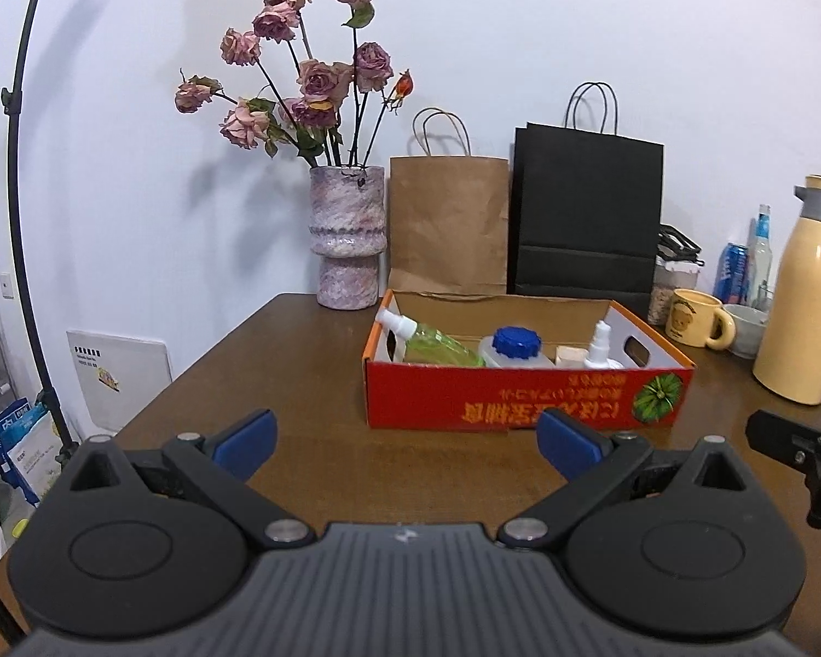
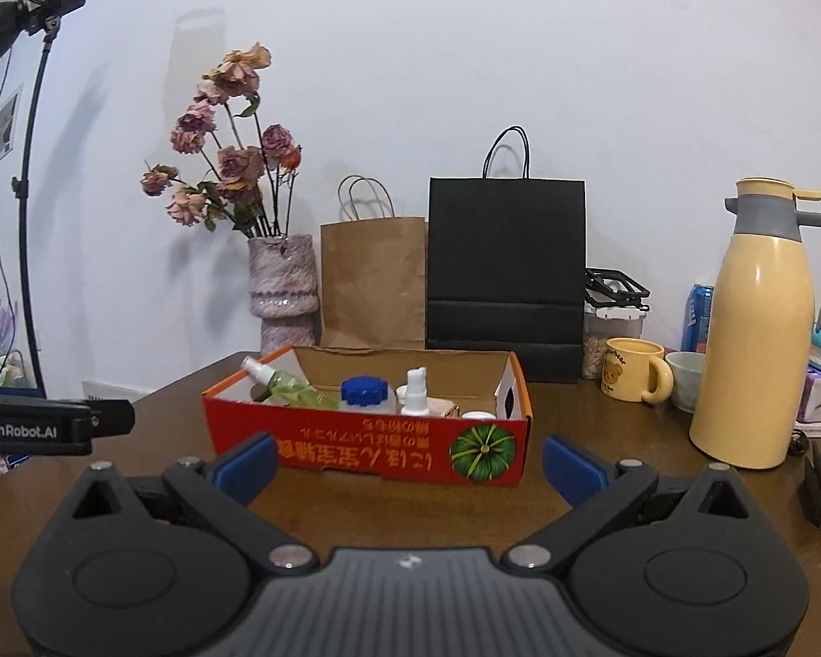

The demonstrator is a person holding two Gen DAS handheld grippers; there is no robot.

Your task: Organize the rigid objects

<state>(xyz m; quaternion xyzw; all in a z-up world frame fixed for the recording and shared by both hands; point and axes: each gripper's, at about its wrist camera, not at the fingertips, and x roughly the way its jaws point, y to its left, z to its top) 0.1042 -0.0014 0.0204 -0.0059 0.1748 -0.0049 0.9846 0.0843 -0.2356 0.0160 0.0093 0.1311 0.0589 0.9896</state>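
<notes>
Both tongs inspected: left tongs point(image 1: 408, 441) spread wide, nothing between the blue pads; right tongs point(image 2: 409, 462) likewise spread, empty. Both hang low over the worktop point(image 1: 279, 383), just in front of the red cardboard box point(image 1: 525, 397), not touching it. Box contents, as far as visible: green spray bottle point(image 1: 432, 342) lying tilted at the left end, white jar w/ blue cap point(image 1: 514, 347) upright near the middle, small white pump bottle point(image 1: 602, 347) upright to its right, a pale block point(image 1: 569, 357) between those two. Right wrist view also shows a white round lid point(image 2: 477, 415) low at the right end; what it belongs to can't be told. No loose rigid items seen on the open worktop around the box in either view. Background items (vase of dried roses point(image 1: 347, 235), brown paper bag point(image 1: 449, 224), black paper bag point(image 1: 588, 213), yellow mug point(image 1: 695, 317), yellow thermos point(image 1: 799, 295)) stand along the wall/right side, apart from the box. Assessment: task looks late-stage or complete, since all small items sit inside the box & both tongs are unloaded. Poss. remaining: straightening the tilted spray bottle; whether the mug or thermos count as targets can't be judged.
</notes>
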